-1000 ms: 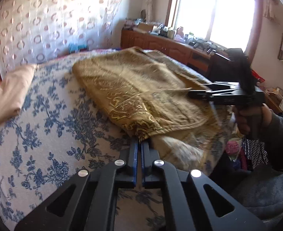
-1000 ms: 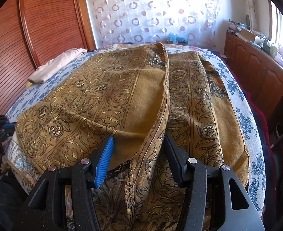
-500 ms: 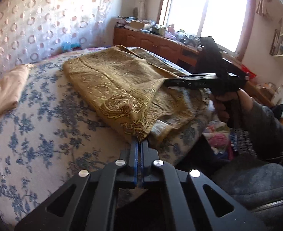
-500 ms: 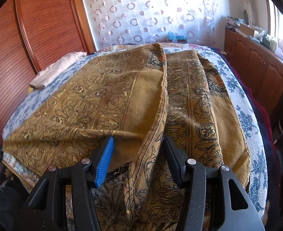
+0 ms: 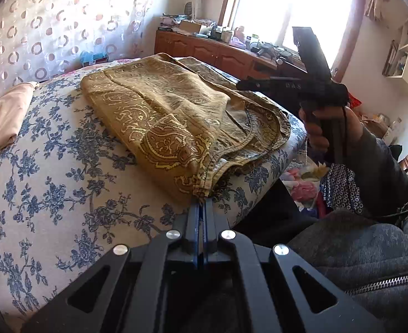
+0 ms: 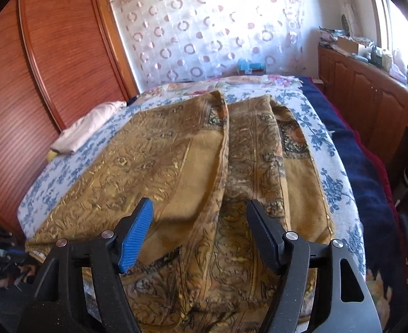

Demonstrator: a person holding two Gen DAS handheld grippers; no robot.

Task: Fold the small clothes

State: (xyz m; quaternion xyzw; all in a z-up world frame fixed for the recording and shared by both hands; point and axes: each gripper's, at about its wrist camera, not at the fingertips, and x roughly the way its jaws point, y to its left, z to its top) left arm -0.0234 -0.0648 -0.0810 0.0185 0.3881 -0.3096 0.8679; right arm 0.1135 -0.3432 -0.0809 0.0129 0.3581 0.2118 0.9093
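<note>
A golden-brown patterned garment (image 5: 176, 116) lies spread on the bed with its near edge folded over. My left gripper (image 5: 201, 208) is shut on the garment's near corner at the bed's edge. My right gripper (image 6: 201, 216) is open and empty, just above the garment (image 6: 162, 172), straddling a long raised fold. It also shows in the left wrist view (image 5: 287, 84), held by a hand over the garment's right side.
The bed has a blue floral sheet (image 5: 51, 180). A folded pale pink cloth (image 5: 1, 119) lies at its far left. A wooden wardrobe (image 6: 51, 69) stands left of the bed, a cluttered wooden sideboard (image 6: 370, 97) under the window right. Clothes (image 5: 314, 186) lie on the floor.
My left gripper has pulled back toward the bed's edge with the garment corner in it, drawing the cloth along. My right gripper has lifted and drawn back a little, still open.
</note>
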